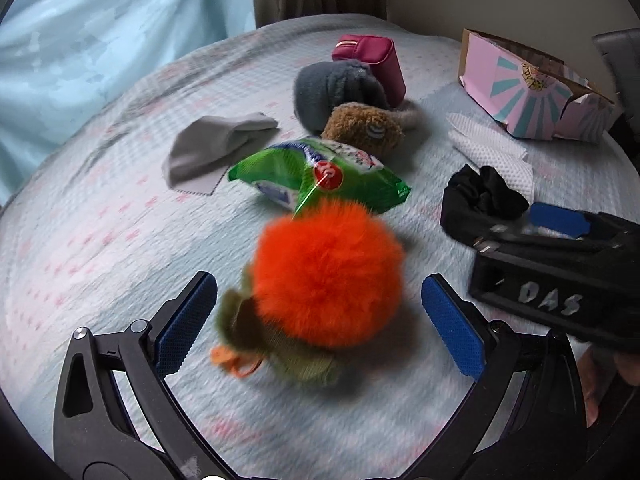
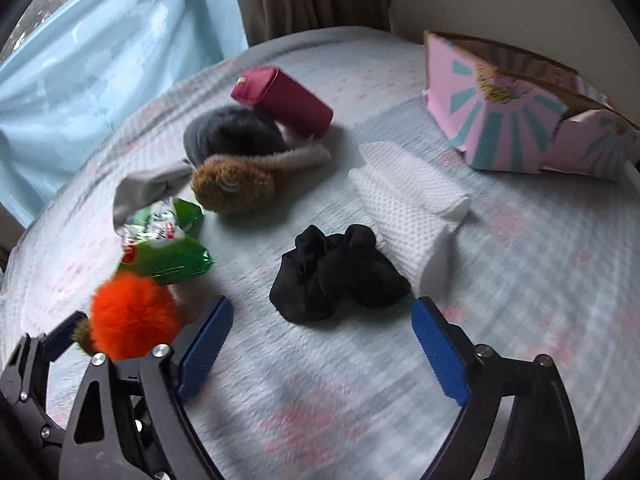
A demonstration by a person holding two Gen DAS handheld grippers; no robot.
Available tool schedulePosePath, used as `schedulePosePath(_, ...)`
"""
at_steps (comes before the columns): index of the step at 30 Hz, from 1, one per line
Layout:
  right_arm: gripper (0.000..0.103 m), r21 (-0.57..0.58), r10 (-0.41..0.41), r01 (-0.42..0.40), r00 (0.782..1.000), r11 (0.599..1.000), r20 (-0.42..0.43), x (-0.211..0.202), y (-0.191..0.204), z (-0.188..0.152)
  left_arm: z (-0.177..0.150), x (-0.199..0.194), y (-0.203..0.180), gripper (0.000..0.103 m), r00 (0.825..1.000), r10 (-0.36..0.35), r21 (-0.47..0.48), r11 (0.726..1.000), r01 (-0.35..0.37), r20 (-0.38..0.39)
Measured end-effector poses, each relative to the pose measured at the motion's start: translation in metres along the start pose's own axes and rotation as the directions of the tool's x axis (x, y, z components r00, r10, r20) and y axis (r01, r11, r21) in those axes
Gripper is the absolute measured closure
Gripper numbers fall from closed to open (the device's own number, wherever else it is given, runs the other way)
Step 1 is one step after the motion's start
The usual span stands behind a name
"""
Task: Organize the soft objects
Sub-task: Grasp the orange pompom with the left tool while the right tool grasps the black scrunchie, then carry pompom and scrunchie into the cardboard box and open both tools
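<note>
Your left gripper [image 1: 320,312] is hovering with its jaws spread wide, and the fluffy orange pompom toy with its olive-green knitted body [image 1: 316,280] is lying on the bedspread between the two blue pads [image 1: 186,320] without touching either. The toy's long axis is running from near-left to far-right in the left wrist view: the olive end with a small orange loop is pointing back toward the left pad, and the round orange puff is facing away toward the green plastic snack packet [image 1: 320,176].

Going left to right across the pale checked bedspread [image 1: 100,240], you are looking at a flat grey cloth [image 1: 212,148] lying just left of the packet, its length stretching toward the far right. Beyond the packet, a brown fuzzy plush [image 1: 362,128] is resting against a grey fluffy plush [image 1: 336,88], and a magenta zip pouch [image 1: 374,64] is leaning behind them.

Your right gripper [image 2: 322,340] is also holding its jaws wide apart, gripping nothing. The crumpled black fabric [image 2: 340,272] is sitting just ahead of its pads, between them in line but apart from both. A folded white waffle-textured cloth [image 2: 408,200] is lying just beyond it, its long axis slanting from far-left to near-right. The pink and teal cardboard box [image 2: 516,120] is standing well apart at the far right.
</note>
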State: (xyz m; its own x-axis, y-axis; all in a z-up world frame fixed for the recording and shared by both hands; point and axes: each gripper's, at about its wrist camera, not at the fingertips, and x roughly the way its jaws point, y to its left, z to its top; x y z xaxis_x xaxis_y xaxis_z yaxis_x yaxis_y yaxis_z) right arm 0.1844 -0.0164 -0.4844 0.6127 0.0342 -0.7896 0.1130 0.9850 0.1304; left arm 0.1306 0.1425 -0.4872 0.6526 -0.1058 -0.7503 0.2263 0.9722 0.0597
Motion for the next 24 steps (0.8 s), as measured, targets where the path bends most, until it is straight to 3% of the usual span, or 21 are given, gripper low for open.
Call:
schedulePosePath(3, 0.027, -0.007, 0.003, -0.003, 1.000, 1.000, -0.027, 0.014, 0.000, 0.007, 0.006, 0.009, -0.001, 0.002, 1.000, -0.005, -0.008, 1.000, 0.005, -0.005)
schedulePosePath(5, 0.034, -0.018, -0.004, 0.004, 0.999, 1.000, -0.041, 0.020, 0.000, 0.011, 0.010, 0.016, 0.000, 0.012, 1.000, -0.010, -0.022, 1.000, 0.010, -0.017)
schedulePosePath(8, 0.042, -0.039, -0.020, 0.018, 0.999, 0.999, -0.038, 0.025, 0.001, 0.018, 0.013, 0.024, 0.002, 0.038, 0.999, -0.007, -0.026, 1.000, 0.006, -0.046)
schedulePosePath(10, 0.053, -0.049, -0.017, 0.016, 0.999, 0.999, -0.037, 0.027, 0.002, 0.021, 0.012, 0.029, 0.003, 0.060, 0.998, 0.001, -0.026, 1.000, -0.003, -0.070)
schedulePosePath(13, 0.071, -0.062, -0.006, 0.004, 0.999, 0.998, -0.042, 0.032, 0.001, 0.024, 0.009, 0.026, 0.008, 0.065, 0.997, -0.019, -0.044, 0.999, 0.016, -0.071)
schedulePosePath(16, 0.079, -0.072, -0.004, 0.001, 0.999, 0.997, -0.033, 0.032, 0.003, 0.025, 0.007, 0.020, 0.010, 0.066, 0.998, -0.009, -0.045, 0.999, 0.006, -0.069)
schedulePosePath(24, 0.084, -0.092, 0.001, 0.000, 1.000, 0.996, 0.011, 0.005, 0.004, 0.028, 0.010, -0.012, 0.015, 0.066, 0.998, -0.010, -0.078, 0.997, 0.005, -0.065)
